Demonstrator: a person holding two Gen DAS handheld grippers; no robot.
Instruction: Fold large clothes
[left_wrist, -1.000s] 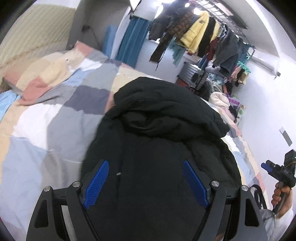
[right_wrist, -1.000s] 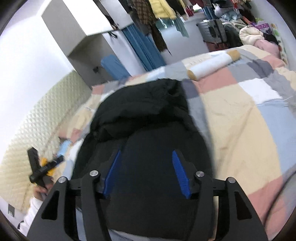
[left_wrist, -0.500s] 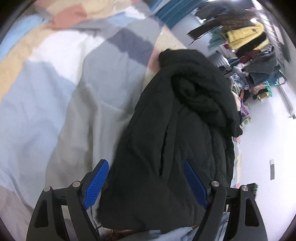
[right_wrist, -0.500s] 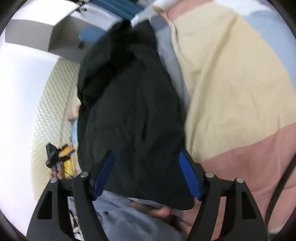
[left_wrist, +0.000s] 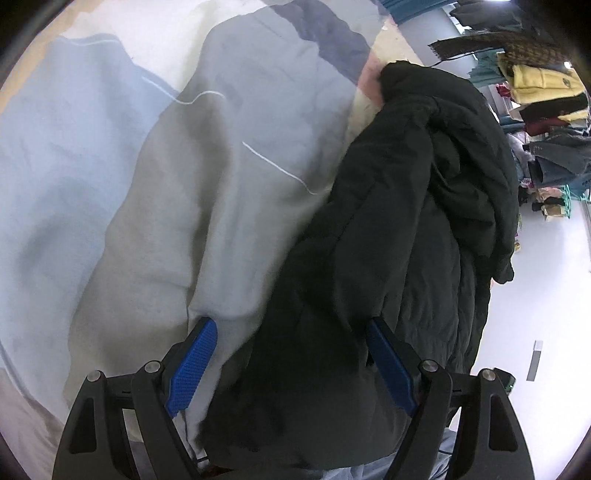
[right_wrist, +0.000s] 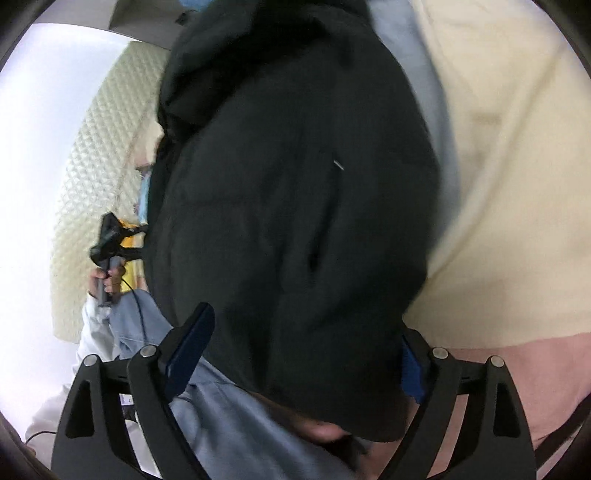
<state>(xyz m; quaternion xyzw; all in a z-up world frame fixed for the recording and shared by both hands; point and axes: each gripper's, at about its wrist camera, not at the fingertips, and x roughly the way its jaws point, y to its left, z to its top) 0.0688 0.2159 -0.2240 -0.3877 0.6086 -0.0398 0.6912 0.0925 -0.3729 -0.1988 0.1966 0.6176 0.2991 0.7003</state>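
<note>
On the quilt lies a black coat, bunched lengthwise, its near hem reaching the bed's edge. Left gripper spread wide astride the hem, pads clear of cloth. Right gripper opening, coat between its fingers, not pinched.

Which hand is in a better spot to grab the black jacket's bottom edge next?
Probably the right gripper: the black jacket fills the gap between its opening jaws. The left gripper sits half over the bedspread.
</note>
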